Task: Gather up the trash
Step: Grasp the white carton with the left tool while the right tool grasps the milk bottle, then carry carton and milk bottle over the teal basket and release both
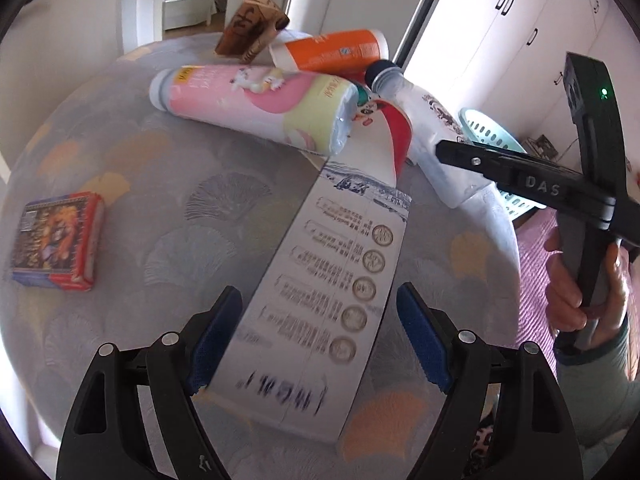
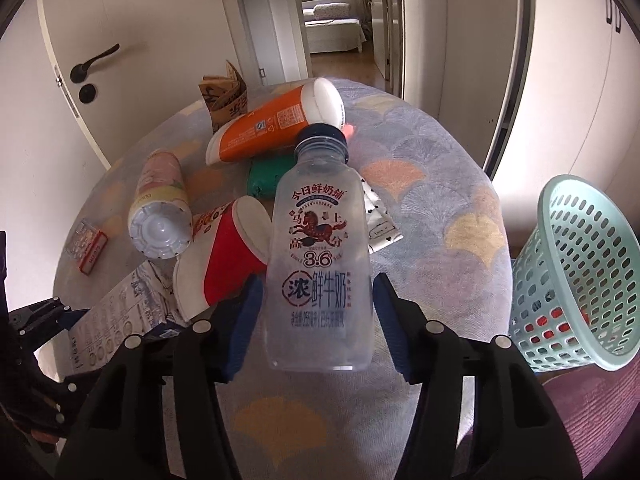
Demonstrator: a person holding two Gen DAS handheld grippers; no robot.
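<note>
My left gripper (image 1: 318, 340) is open around a long white printed carton (image 1: 332, 292) lying on the round table; its left pad touches the carton, the right pad stands apart. My right gripper (image 2: 316, 316) is shut on a clear plastic milk bottle (image 2: 320, 256) with a dark cap, held above the table; the bottle also shows in the left wrist view (image 1: 432, 132). The right gripper shows in the left wrist view (image 1: 444, 148). A mint green mesh basket (image 2: 576, 272) stands to the right of the table.
On the table (image 2: 420, 216) lie a pink bottle (image 1: 256, 104), an orange tube (image 1: 332, 50), a red paper cup (image 2: 228, 264), a brown folded carton (image 1: 250, 26), a small red box (image 1: 56, 240), a green packet (image 2: 266, 174) and a white packet (image 2: 380, 216). A door stands behind.
</note>
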